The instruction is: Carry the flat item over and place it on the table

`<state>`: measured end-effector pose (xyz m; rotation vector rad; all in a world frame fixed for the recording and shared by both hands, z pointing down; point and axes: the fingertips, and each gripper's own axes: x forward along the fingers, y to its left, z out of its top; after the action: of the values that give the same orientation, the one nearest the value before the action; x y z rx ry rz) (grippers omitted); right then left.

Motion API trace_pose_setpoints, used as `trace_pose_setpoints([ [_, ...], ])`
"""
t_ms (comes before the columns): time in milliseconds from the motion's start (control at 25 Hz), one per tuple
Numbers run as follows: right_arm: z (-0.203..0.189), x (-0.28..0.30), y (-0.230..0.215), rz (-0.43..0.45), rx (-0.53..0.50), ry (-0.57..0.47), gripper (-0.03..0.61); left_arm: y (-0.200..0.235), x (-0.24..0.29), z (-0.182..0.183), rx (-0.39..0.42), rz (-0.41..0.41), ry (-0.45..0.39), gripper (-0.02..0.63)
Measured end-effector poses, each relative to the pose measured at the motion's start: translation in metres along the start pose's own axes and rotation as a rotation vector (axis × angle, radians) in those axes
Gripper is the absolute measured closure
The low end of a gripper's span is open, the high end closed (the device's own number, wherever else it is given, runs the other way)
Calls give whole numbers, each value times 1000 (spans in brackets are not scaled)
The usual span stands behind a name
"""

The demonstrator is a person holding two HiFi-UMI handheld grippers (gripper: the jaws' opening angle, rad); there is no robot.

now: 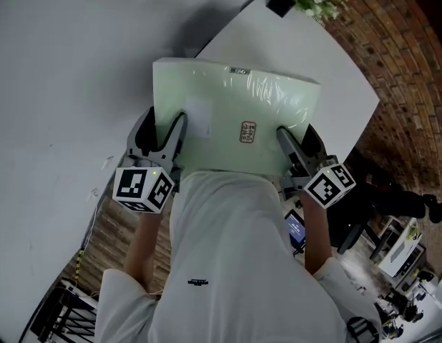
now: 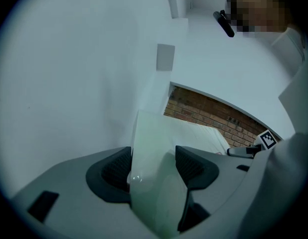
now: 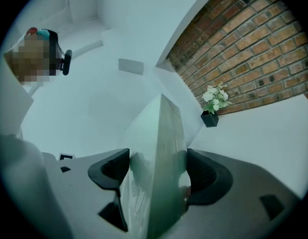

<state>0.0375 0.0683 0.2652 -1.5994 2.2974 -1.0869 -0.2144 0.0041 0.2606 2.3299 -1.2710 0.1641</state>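
Left gripper (image 2: 153,167): clamping the near-left edge of the pale green flat pack in clear plastic wrap (image 1: 235,113), jaws pressing on both faces.
Flat pack: being held up between both grippers, by the white table (image 1: 328,70).
Right gripper (image 3: 156,172): pinching the near-right edge the same way.
Risk: glossy wrap is probably slippery. With both grips on one edge, the far end may be drooping and could catch the table's rim.
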Motion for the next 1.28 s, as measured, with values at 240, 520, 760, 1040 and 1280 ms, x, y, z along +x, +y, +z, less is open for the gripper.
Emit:
trace_pose_setpoints([
  [240, 13, 25, -20, -20, 13, -17, 239, 10, 39, 8, 6, -21, 12, 325],
  [520, 41, 53, -52, -19, 18, -9, 239, 11, 87, 18, 2, -13, 20, 325],
  [760, 65, 83, -99, -22, 26, 31, 239, 9, 142, 13, -34, 13, 42, 325],
  [1040, 75, 127, -163, 3, 67, 90, 239, 15, 204, -5, -72, 58, 74, 325],
  [1280, 72, 162, -217, 20, 91, 156, 239, 23, 248, -32, -100, 95, 103, 325],
])
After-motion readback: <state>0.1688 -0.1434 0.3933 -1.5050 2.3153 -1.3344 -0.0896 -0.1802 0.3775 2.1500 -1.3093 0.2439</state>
